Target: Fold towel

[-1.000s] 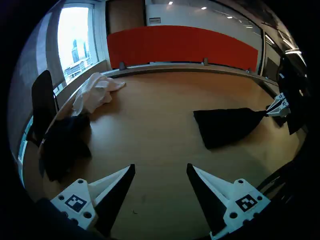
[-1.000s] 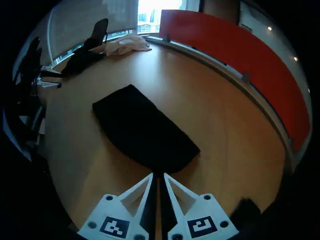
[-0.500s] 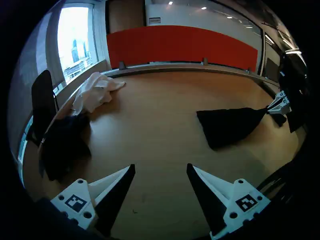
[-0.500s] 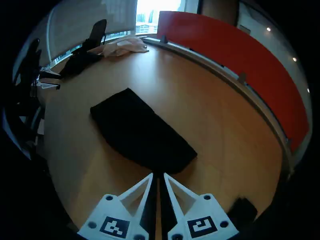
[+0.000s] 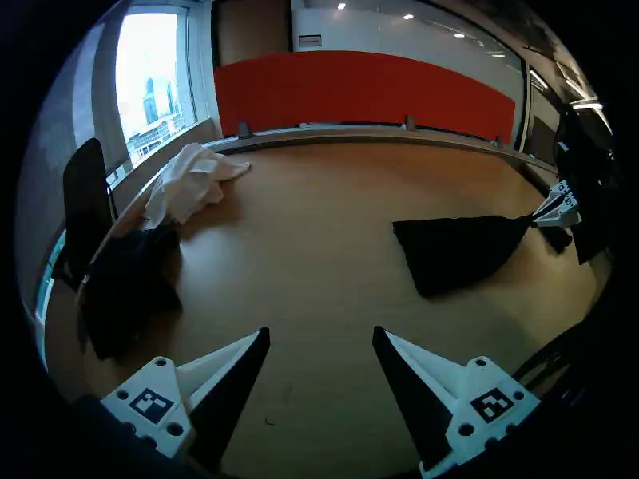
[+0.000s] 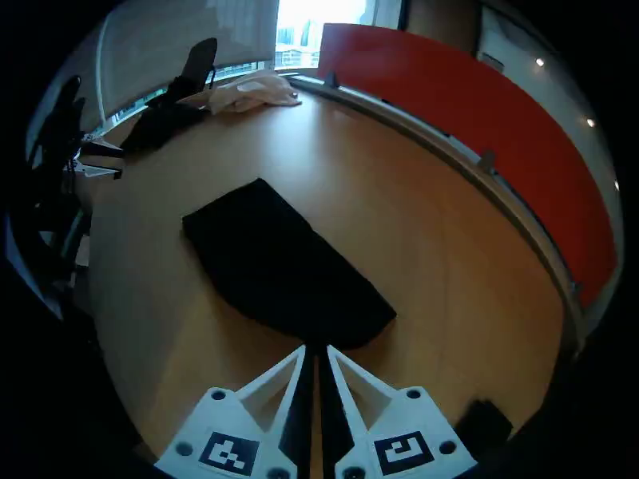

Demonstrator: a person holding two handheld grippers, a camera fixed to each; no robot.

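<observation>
Towel [image 6: 279, 263], black, is lying spread on the wooden desk [image 6: 431, 239], its near end running into the right gripper [image 6: 318, 355], whose fingers are pressing together on the fabric. Well apart from it, the left gripper [image 5: 319, 339] is hovering over bare desk, fingers spread wide. Near the desk's far edge a white cloth [image 5: 188, 184] is lying crumpled.

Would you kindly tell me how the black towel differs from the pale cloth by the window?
The black towel is dark and lies spread fairly flat in the middle of the wooden table; the pale cloth is light and crumpled in a heap near its edge. The black towel is pinched at one end by the right claw; the pale cloth has nothing gripping it. Both rest on that table.
</observation>
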